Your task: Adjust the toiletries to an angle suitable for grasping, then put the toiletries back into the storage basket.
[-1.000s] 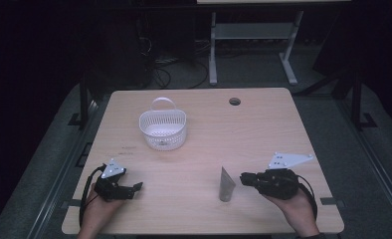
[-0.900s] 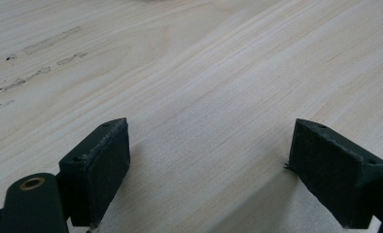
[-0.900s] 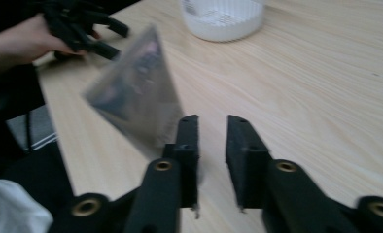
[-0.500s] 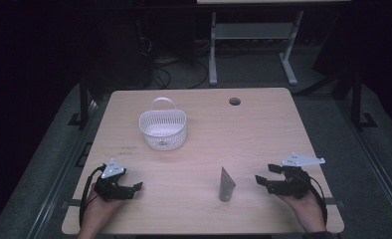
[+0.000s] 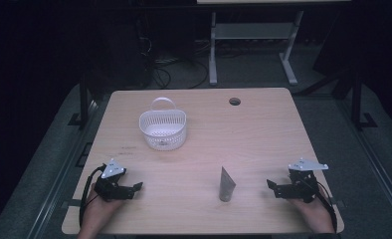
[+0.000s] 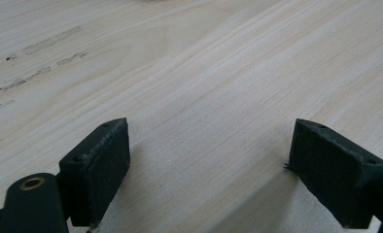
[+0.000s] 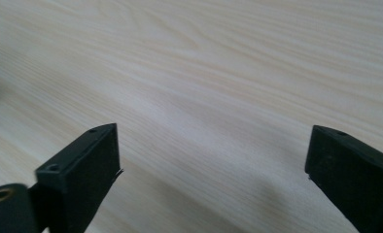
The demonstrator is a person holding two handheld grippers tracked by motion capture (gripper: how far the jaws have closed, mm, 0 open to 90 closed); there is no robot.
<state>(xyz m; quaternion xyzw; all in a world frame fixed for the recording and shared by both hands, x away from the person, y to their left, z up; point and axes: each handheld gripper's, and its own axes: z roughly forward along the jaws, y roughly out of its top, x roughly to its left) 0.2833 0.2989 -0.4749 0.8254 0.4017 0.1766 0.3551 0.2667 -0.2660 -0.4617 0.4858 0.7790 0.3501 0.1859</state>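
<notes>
Table (image 5: 263, 124): light wood. White basket (image 5: 162, 128) stands toward 11 o'clock, empty. Grey tube (image 5: 227, 184) stands upright near 6 o'clock, free. A second ago the right gripper (image 5: 278, 188) sat close beside the tube; now it is withdrawn toward 4 o'clock, jaws spread, likely a release. Left gripper (image 5: 134, 187) unmoved at 8 o'clock, jaws apart. Gripper views show bare wood between the jaws; left's adds faint scuff marks (image 6: 39, 63).

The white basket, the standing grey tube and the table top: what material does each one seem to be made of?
The white basket looks like moulded plastic: perforated lattice walls, thin hoop handle, matt. The grey tube is probably soft plastic or laminate; it tapers to a flat crimped top, though it is too small to be sure. The table top shows pale wood grain, probably laminate or veneer, matt.
</notes>
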